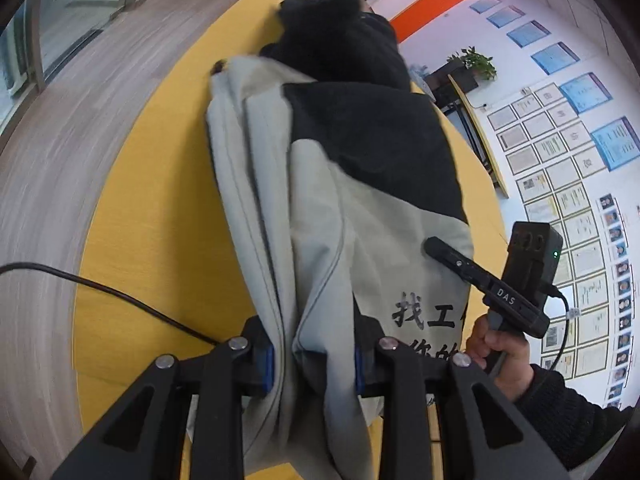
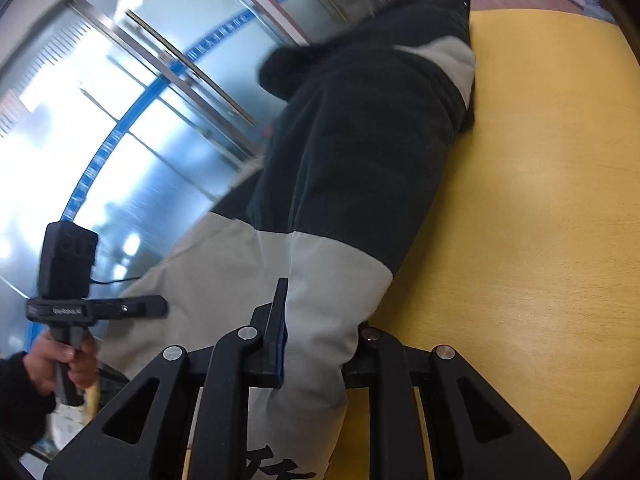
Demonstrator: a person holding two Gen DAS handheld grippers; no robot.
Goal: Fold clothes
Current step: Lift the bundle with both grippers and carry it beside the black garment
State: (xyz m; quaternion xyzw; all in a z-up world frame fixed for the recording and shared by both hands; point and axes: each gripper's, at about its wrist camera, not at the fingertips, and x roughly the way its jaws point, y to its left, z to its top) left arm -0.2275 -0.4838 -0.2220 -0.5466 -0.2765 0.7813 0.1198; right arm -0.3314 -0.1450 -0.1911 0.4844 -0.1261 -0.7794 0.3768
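Note:
A grey and black garment (image 1: 332,200) with black printed characters lies lengthwise on the yellow table (image 1: 152,216), its near end lifted. My left gripper (image 1: 314,364) is shut on bunched grey cloth at the near end. My right gripper (image 2: 316,356) is shut on another grey part of the same garment (image 2: 352,184), which stretches away over the table (image 2: 540,200). The right gripper also shows in the left wrist view (image 1: 440,250), its tip against the cloth. The left gripper shows in the right wrist view (image 2: 156,306) at the cloth's left edge.
A black cable (image 1: 100,288) runs across the table's left part. Wooden floor (image 1: 80,120) lies beyond the table edge. Glass doors (image 2: 120,120) stand to one side, a wall of framed papers (image 1: 560,160) to the other. A desk with a plant (image 1: 476,64) stands far off.

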